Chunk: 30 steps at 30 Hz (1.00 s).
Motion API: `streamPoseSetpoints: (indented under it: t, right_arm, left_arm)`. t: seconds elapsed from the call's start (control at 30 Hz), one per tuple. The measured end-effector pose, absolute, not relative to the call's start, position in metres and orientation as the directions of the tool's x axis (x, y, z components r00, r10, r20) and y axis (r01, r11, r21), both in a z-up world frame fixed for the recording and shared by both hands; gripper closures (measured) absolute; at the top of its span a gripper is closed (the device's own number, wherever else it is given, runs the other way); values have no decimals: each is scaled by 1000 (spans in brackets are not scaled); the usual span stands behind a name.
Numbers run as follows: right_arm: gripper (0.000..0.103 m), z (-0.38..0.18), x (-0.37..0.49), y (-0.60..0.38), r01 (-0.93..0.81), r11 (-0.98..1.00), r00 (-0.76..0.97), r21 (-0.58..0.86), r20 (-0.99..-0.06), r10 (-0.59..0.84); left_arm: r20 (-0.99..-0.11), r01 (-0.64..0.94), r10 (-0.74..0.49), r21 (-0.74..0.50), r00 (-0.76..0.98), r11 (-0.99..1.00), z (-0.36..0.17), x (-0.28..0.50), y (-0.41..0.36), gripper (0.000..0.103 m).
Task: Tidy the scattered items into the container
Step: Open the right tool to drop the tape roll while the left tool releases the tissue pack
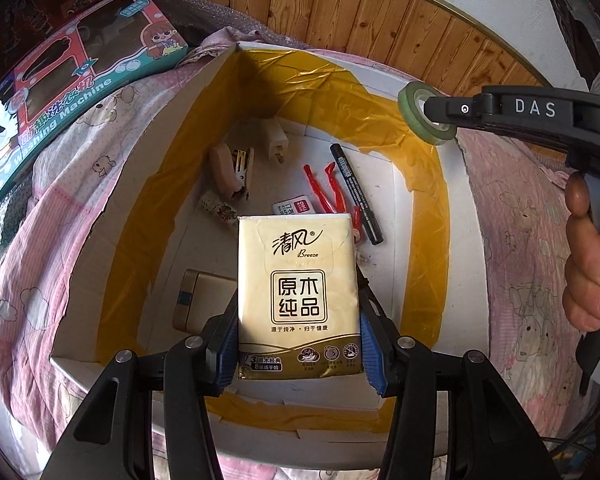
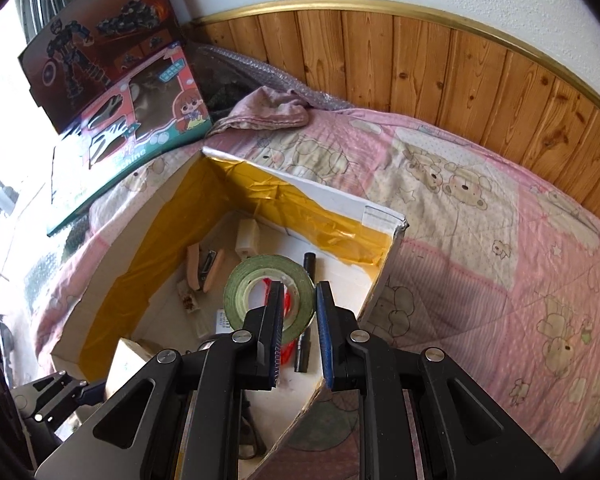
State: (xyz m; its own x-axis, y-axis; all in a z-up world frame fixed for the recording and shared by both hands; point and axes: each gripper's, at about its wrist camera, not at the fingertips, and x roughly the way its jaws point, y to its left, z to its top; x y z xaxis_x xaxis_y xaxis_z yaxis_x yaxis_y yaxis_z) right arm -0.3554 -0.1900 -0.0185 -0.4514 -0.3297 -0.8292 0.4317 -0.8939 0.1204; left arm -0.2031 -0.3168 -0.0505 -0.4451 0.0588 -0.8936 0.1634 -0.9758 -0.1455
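Observation:
My left gripper is shut on a yellow tissue pack, held upright over the near end of the white box lined with yellow tape. My right gripper is shut on the wall of a green tape roll, above the box interior. In the left wrist view the right gripper and tape roll hover over the box's right rim. Inside lie a stapler, white plug, black marker, red plastic pieces and a gold case.
The box rests on a pink bear-print quilt. Toy boxes lean at the back left, with a crumpled cloth beside them. A wood-panelled wall runs behind. A person's hand grips the right handle.

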Motion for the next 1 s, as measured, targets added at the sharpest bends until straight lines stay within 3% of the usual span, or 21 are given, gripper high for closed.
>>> streamPoseSetpoints:
  t: [0.47,1.0]
  right_arm:
    - [85,-44,-384,-197,460,-888,-464,-9,-855,-232]
    - [83,-27,-369,-179,421,-905,-479,69,-830,-286]
  left_arm:
    - [-913,207,49,-144,-405,-968,-67,-215,-329,50]
    - [-902,259,46,-172,-430,-950,-57,-205,-344,46]
